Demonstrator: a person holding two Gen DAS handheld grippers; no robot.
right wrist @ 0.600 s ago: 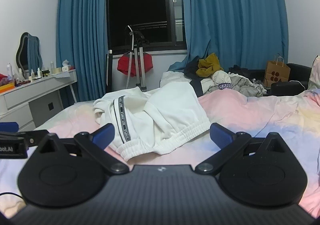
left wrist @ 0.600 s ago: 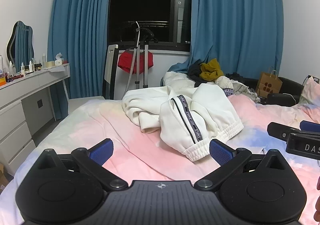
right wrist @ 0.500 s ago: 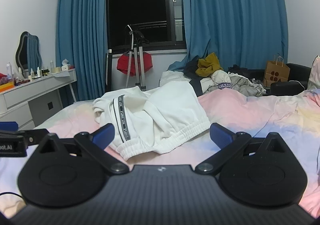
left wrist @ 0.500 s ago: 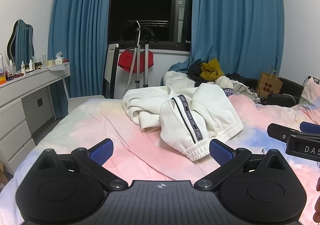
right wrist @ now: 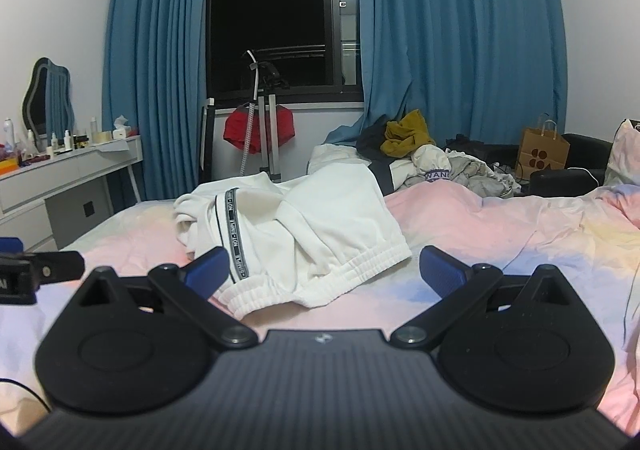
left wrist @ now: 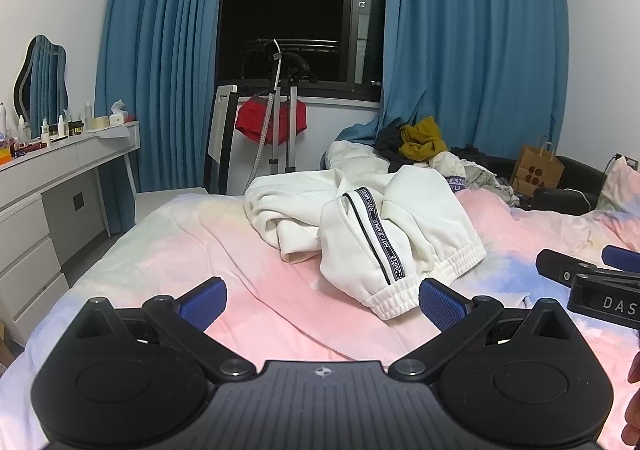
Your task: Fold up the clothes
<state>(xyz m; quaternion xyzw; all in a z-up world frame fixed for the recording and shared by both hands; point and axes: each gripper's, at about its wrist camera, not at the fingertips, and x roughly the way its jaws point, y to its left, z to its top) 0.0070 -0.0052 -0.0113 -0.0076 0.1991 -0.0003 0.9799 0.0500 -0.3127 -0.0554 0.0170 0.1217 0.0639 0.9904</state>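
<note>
A crumpled white pair of sweatpants (left wrist: 372, 226) with a black-and-white lettered side stripe lies on the pink pastel bedsheet (left wrist: 248, 274); it also shows in the right wrist view (right wrist: 304, 234). My left gripper (left wrist: 322, 300) is open and empty, hovering over the sheet just short of the ribbed cuff (left wrist: 394, 304). My right gripper (right wrist: 324, 270) is open and empty, with the elastic hem (right wrist: 320, 286) lying between its fingers. The right gripper also shows at the right edge of the left wrist view (left wrist: 592, 282), and the left gripper shows at the left edge of the right wrist view (right wrist: 36, 270).
A heap of other clothes (left wrist: 424, 146) lies at the far end of the bed. A white dresser (left wrist: 48, 194) with bottles stands left. A clothes stand with a red garment (left wrist: 272, 122), blue curtains (left wrist: 472, 50) and a paper bag (left wrist: 538, 172) are behind.
The right wrist view has crept slightly closer to the sweatpants; the left view is nearly unchanged. Both grippers stay open.
</note>
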